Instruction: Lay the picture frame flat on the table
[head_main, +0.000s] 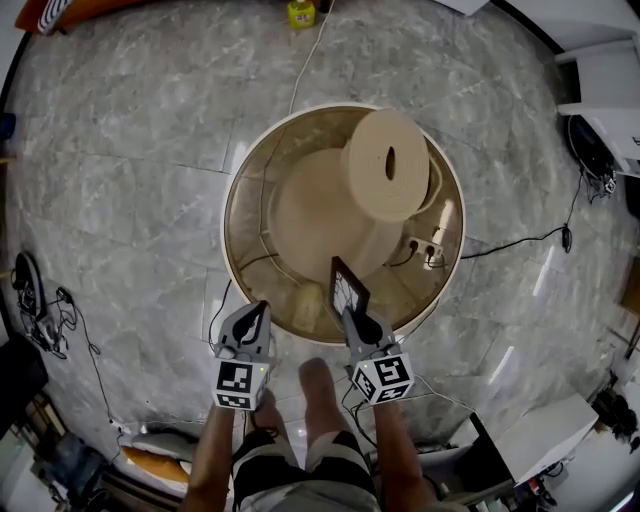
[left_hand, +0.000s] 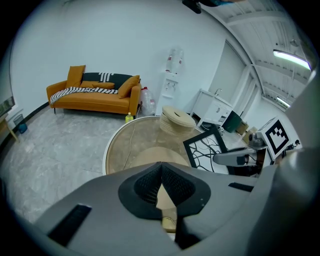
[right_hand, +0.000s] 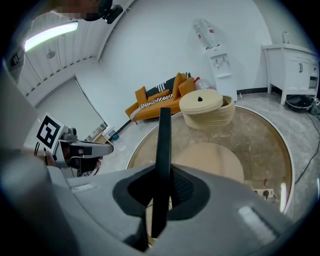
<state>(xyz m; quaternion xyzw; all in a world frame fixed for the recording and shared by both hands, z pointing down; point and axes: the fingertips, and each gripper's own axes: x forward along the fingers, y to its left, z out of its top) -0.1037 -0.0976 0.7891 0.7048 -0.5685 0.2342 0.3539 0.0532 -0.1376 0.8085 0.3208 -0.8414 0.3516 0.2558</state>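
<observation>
Gripping the black picture frame (head_main: 348, 288) upright by its edge, the right gripper (head_main: 352, 318) holds it at the round glass table's (head_main: 232, 190) lower rim, centre of the head view; the left gripper's (head_main: 258, 312) jaws are pressed together, empty; grey marble floor (head_main: 120, 150) all round, orange sofa (left_hand: 95, 97) upper left of the left gripper view

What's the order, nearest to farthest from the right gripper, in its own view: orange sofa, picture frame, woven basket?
1. picture frame, clamped in the right gripper.
2. woven basket, ahead, slightly right.
3. orange sofa, against the far wall, left.
</observation>
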